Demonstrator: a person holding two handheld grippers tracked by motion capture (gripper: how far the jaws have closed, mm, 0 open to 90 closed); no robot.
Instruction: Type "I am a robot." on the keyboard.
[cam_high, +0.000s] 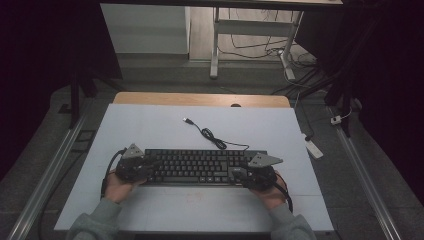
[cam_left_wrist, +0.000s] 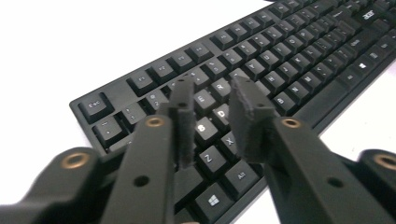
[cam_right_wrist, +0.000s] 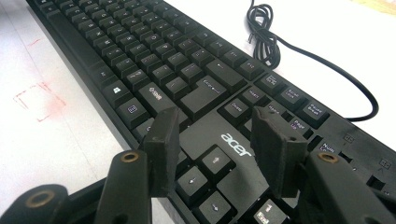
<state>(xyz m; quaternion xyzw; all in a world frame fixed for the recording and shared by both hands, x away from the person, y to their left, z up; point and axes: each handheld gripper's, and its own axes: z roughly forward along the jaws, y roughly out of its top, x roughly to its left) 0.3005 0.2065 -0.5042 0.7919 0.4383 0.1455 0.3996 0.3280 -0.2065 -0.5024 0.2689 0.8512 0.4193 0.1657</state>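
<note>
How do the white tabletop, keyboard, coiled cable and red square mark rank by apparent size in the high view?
1. White tabletop, largest by far.
2. Keyboard, spanning between the left gripper and right gripper.
3. Coiled cable with its plug.
4. Red square mark, faint; its extent is hard to judge here.

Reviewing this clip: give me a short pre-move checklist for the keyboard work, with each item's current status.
1. Keyboard lies flat and square on the white table: ok.
2. Left tool is over the keyboard's letter keys at its left end, jaws apart with nothing between them: ok.
3. Right tool is over the arrow-key block at the right end, jaws apart and gripping nothing: ok.
4. Whether either tool's pads touch the keys: cannot tell.
5. Keyboard cable lies coiled behind the keyboard, away from both tools: ok.
6. Cable plug lies loose on the table, plugged into nothing: not ok if typing must register.
</note>
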